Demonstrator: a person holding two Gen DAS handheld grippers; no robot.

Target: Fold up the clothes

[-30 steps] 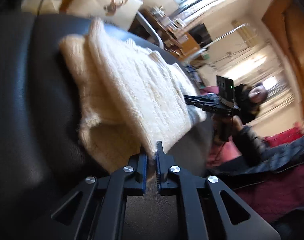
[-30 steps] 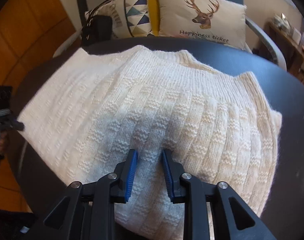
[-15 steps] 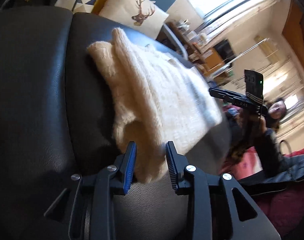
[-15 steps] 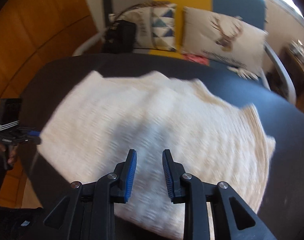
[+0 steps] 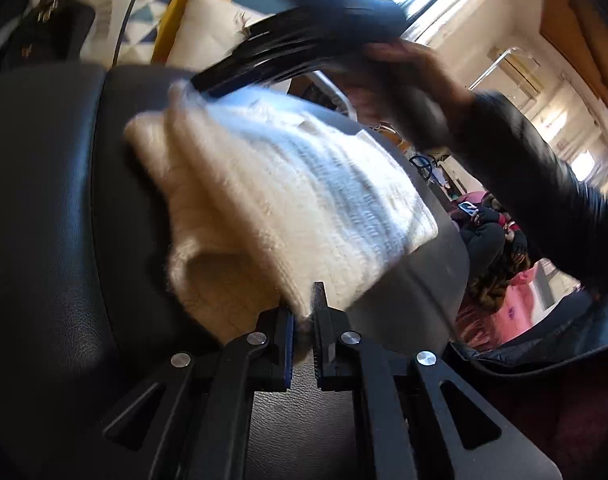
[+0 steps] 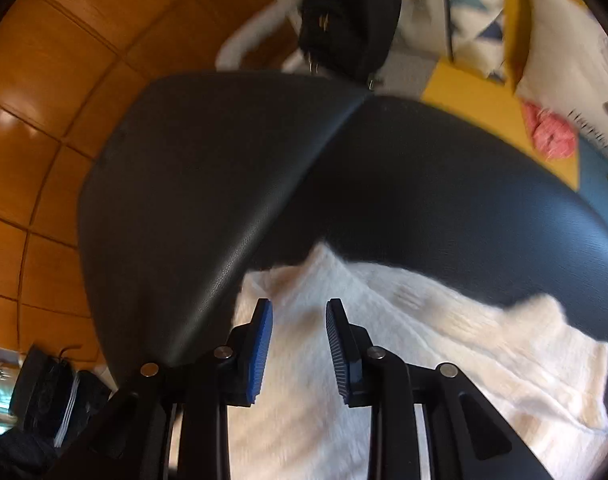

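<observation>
Where the left tool (image 5: 302, 320) bites: on the near corner of the sweater (image 5: 284, 200); its jaws have just been closing and now stand almost together, with the knit edge pinched between them.
Sweater: cream, chunky rib knit, thick and soft, already doubled into a bulky stack; it lies on the black padded desk (image 5: 44, 200).
Long axis: it runs straight away from the left tool toward the far end.
Right tool (image 6: 298, 344): partly open and holding nothing; it hangs over the far corner, the knit below its pads, contact unclear through the blur.
Key relation: one tool at each end of the same edge; likely that edge gets carried over for the next fold.
</observation>
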